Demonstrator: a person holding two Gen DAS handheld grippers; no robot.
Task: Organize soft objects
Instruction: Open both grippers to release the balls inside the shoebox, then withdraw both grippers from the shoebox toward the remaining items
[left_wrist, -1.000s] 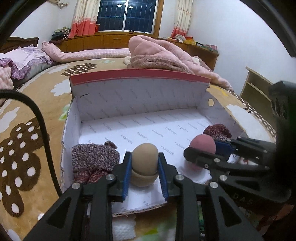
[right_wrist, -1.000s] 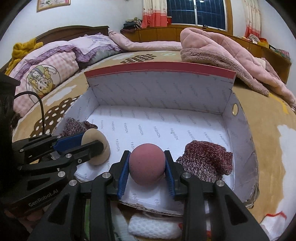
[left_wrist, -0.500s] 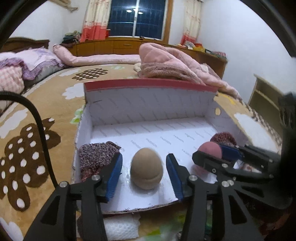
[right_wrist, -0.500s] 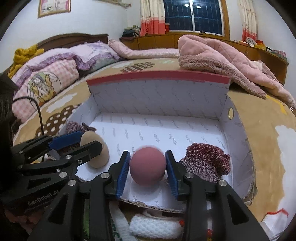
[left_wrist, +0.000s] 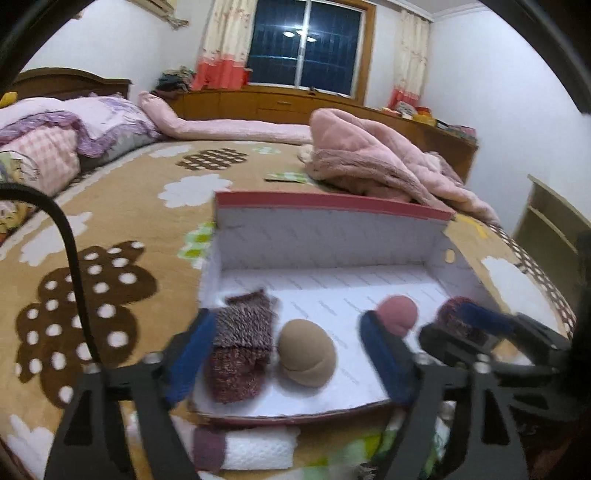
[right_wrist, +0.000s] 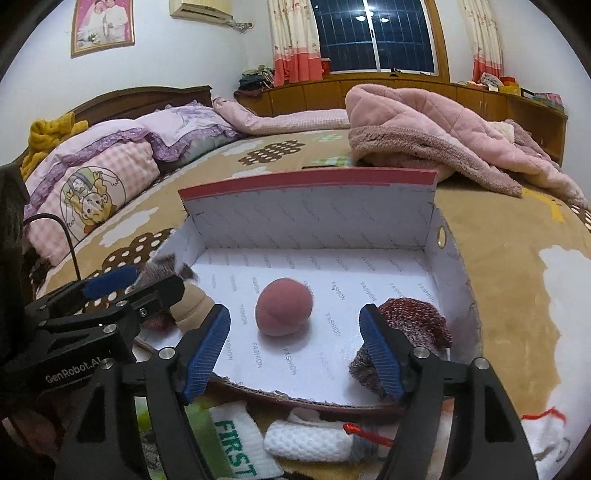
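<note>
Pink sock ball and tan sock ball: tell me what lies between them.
Only bare box floor separates the tan sock ball and pink sock ball in the left wrist view.

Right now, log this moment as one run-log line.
left hand-held gripper: open, empty | right hand-held gripper: open, empty | tan sock ball, pink sock ball: in shoebox | next: white rolls outside

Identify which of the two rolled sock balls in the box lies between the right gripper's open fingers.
The pink ball, centred between the right gripper. The tan ball lies further left, by the left gripper.
</note>
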